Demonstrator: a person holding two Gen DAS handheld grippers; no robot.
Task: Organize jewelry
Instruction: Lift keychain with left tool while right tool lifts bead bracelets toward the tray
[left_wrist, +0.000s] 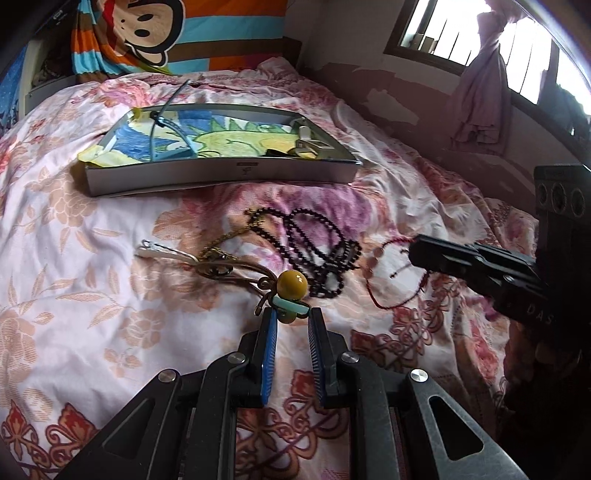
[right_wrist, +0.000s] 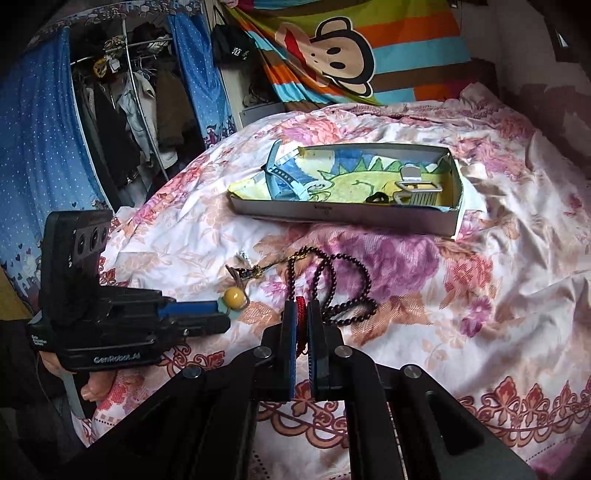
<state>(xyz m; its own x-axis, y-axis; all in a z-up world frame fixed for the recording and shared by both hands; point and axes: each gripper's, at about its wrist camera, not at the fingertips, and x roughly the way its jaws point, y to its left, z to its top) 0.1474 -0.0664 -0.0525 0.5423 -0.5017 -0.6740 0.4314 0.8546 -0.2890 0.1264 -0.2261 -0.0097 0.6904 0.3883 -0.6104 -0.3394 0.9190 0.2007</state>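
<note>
Seemingly, left fingers (left_wrist: 291, 314) pinch the hair tie (left_wrist: 291, 295); right fingers (right_wrist: 302, 306) hide red cord (right_wrist: 302, 314).

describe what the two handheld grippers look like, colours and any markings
Both are black, angular tools. The left gripper and the right gripper have blue ribbed pads on black fingers, with round silver pivot bolts behind. Seen from the right wrist, the left one's boxy body bears white "GenRobot.AI" lettering and three round holes on top.
</note>
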